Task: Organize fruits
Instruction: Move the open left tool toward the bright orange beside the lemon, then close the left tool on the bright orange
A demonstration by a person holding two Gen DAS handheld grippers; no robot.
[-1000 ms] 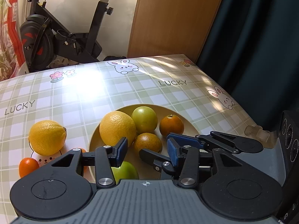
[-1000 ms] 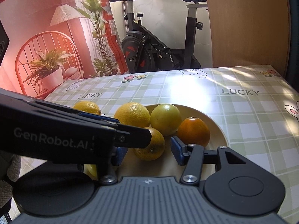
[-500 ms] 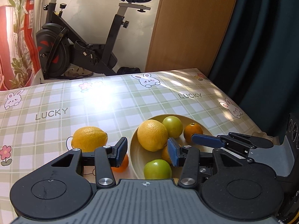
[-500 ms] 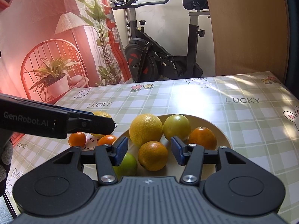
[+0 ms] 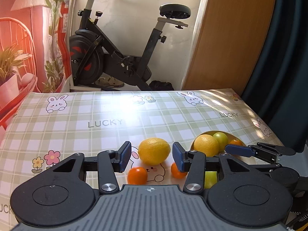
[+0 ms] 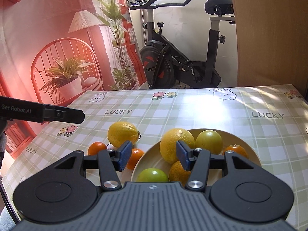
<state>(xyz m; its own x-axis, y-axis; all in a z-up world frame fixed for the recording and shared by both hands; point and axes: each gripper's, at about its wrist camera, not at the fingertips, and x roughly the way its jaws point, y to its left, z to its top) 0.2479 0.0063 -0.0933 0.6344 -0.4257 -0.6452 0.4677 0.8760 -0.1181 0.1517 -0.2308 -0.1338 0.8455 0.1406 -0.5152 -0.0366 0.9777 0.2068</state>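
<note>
Cream plate [image 6: 256, 158] on checked tablecloth [image 6: 211, 115], holding big yellow citrus [image 6: 173, 142], yellow-green fruit [image 6: 208, 139], green lime [image 6: 153, 175], two small oranges. Left of plate on cloth: lemon [image 6: 123, 133], two mandarins [image 6: 97, 148]. Cloth printed "LUCKY". "GenRobot.AI" on left gripper [image 5: 151, 158]. Left and right gripper [image 6: 154, 156] both unclenched, grasping nothing.

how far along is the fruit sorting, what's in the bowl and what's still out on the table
Five fruits already sit in the bowl: a big orange, a yellow-green fruit, a tangerine, a green fruit and a small orange. Nothing is in hand: the left gripper and right gripper are both open and empty. Left on the table: the lemon and two mandarins.
</note>
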